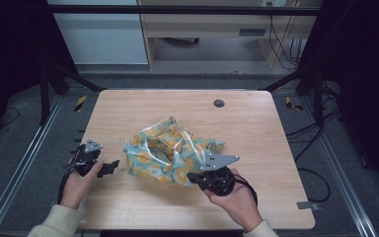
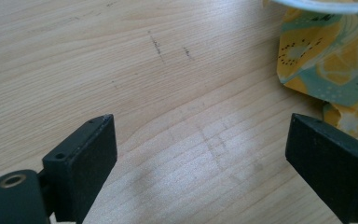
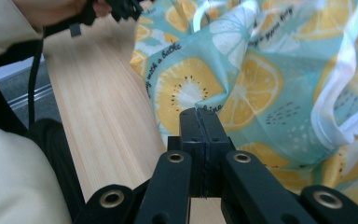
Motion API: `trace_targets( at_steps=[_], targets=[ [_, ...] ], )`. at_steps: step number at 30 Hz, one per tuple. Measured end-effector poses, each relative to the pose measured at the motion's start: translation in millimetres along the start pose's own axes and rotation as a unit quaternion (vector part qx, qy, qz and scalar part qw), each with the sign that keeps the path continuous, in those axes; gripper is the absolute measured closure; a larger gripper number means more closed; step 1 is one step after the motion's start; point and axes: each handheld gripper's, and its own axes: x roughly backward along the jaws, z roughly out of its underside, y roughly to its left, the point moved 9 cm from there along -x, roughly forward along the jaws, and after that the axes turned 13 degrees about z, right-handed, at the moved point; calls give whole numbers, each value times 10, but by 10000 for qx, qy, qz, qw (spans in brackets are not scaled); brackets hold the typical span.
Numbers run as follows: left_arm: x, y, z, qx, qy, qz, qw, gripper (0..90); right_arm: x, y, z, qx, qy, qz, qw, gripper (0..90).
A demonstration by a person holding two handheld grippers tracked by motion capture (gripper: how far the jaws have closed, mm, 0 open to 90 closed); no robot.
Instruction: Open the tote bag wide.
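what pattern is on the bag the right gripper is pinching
Teal bag printed with yellow-orange citrus slices, with white straps; clearest in the right gripper view.

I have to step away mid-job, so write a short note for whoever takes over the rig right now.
Right gripper: jaws shut, pinching a fold at the near edge of the cloth bag.
Left gripper: jaws wide open, nothing between them, low over the bare table just left of the bag.
Bag: crumpled mid-table, white handles lying loose on top.
Done: one edge gripped.
Left: probably take the left edge with the open gripper, then spread or fold the bag; it is not flat yet.
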Motion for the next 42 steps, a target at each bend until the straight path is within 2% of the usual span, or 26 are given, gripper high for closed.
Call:
trace_targets(
  at_steps=[5,9,17,20,21,22,23,28,29,30,31,32,34,36,37,39,40,41,42],
  targets=[
    [30,-9,-31,11,-69,35,10000,98,-60,-42,134,-84,132,43,9999,900],
    [82,-37,-90,1,-180,73,9998,104,-65,-100,169,-159,118,112,9997,899],
    [168,-128,-221,-167,-269,181,9993,110,-81,-153,254,-168,229,188,9994,894],
    [282,-171,-392,-266,-432,213,9985,132,-83,-174,260,-188,238,198,9993,891],
    [282,-171,-392,-266,-432,213,9985,138,-83,-174,260,-188,238,198,9993,891],
    [348,-197,-499,-334,-502,234,9979,152,-85,-191,257,-190,221,225,9993,891],
    [348,-197,-499,-334,-502,234,9979,163,-90,-196,261,-188,220,245,9993,890],
    [450,-329,-812,-664,-530,495,9952,181,-123,-198,295,-179,225,299,9991,888],
    [450,-329,-812,-664,-530,495,9952,182,-134,-198,301,-146,219,313,9992,887],
    [467,-411,-923,-763,-514,621,9938,181,-143,-196,311,-114,232,319,9992,881],
    [467,-411,-923,-763,-514,621,9938,181,-143,-196,311,-114,232,319,9992,881],
    [463,-502,-1022,-838,-462,735,9927,181,-150,-197,321,-118,244,362,9990,848],
    [431,-601,-1103,-925,-372,860,9913,182,-142,-191,311,-114,195,369,9991,781],
    [407,-636,-1138,-981,-311,859,9910,184,-117,-188,294,-157,159,415,9989,708],
    [346,-701,-1196,-1100,-165,882,9899,190,-99,-184,287,-169,143,439,9988,678],
    [312,-741,-1219,-1130,-108,945,9890,199,-88,-187,286,-168,138,458,9987,655],
    [250,-814,-1256,-1221,10,1012,9873,213,-55,-192,289,-191,138,484,9986,638],
    [250,-814,-1256,-1221,10,1012,9873,225,-44,-196,292,-190,140,499,9985,631],
    [183,-876,-1277,-1355,161,1011,9855,242,-30,-203,294,-202,140,509,9984,625]
  ],
)
